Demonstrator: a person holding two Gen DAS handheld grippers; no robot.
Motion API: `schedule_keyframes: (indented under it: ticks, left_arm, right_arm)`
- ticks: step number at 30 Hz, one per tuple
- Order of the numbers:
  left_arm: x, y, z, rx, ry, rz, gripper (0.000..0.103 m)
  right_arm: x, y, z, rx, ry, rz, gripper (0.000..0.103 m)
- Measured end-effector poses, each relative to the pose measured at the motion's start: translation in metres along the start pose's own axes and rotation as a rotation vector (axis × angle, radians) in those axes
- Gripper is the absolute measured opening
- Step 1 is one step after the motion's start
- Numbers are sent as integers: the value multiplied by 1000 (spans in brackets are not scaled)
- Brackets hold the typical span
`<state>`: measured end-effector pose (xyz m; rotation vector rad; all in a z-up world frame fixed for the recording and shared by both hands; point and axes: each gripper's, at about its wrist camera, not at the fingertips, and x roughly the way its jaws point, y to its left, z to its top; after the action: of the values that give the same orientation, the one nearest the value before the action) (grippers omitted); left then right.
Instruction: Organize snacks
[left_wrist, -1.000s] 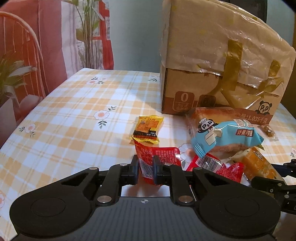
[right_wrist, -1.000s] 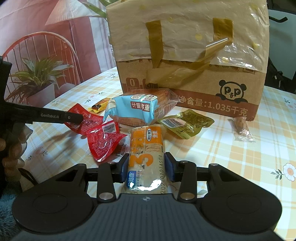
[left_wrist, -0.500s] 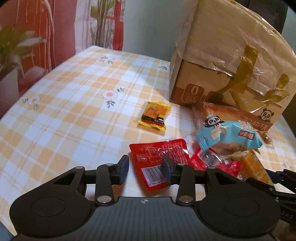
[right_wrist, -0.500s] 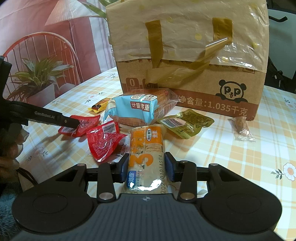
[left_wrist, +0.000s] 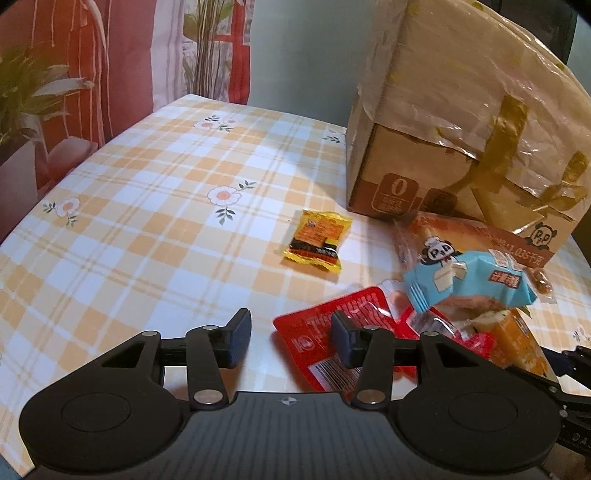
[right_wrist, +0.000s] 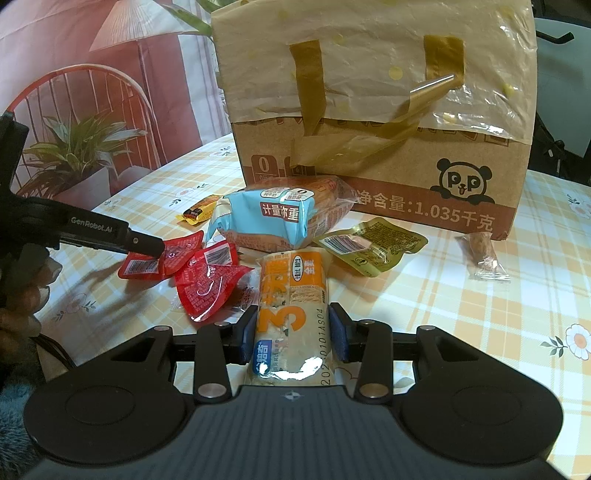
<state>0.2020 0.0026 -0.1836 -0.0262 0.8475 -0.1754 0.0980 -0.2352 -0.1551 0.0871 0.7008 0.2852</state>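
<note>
My left gripper (left_wrist: 290, 339) hovers low over the table with its jaws opening. A red snack packet (left_wrist: 317, 332) lies flat on the cloth below them, partly behind the right finger, and neither pad presses on it. In the right wrist view the left gripper's fingers (right_wrist: 144, 243) hang just over that red packet (right_wrist: 162, 258). My right gripper (right_wrist: 293, 332) is shut on an orange-and-white snack bar packet (right_wrist: 291, 291), which points away toward the pile. A blue bread packet (right_wrist: 266, 221), a second red packet (right_wrist: 207, 284) and a small yellow packet (left_wrist: 317, 240) lie nearby.
A tall cardboard box (right_wrist: 369, 110) with torn tape and plastic stands behind the pile. An olive-green pouch (right_wrist: 369, 243) and a small clear-wrapped snack (right_wrist: 482, 258) lie in front of it. The checked tablecloth (left_wrist: 147, 221) stretches left. A person's hand (right_wrist: 22, 302) holds the left gripper.
The left gripper, shut on the red packet a second ago, has opened and let it go; the packet now lies flat on the table. The right gripper has not moved.
</note>
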Motion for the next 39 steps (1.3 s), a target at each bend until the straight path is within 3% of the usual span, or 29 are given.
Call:
schedule_keyframes:
  ticks: [9, 16, 23, 28, 33, 39]
  left_arm:
    - [-11, 13, 4, -73, 7, -20, 51]
    - [-21, 22, -4, -155, 54, -85, 51]
    - [-20, 12, -9, -138, 75, -135, 51]
    - [-14, 0, -11, -59, 68, -97, 51]
    - [-11, -6, -10, 36, 38, 4, 51]
    - [0, 9, 3, 41, 10, 114, 51]
  right_arm:
    - [0, 0, 0, 6, -1, 3, 43]
    - [-1, -1, -1, 17, -4, 10, 43]
    - [-1, 0, -1, 18, -4, 11, 43]
    - [-1, -1, -1, 19, -4, 11, 43]
    - [-1, -1, -1, 19, -4, 12, 43]
    - [-1, -1, -1, 19, -4, 12, 43]
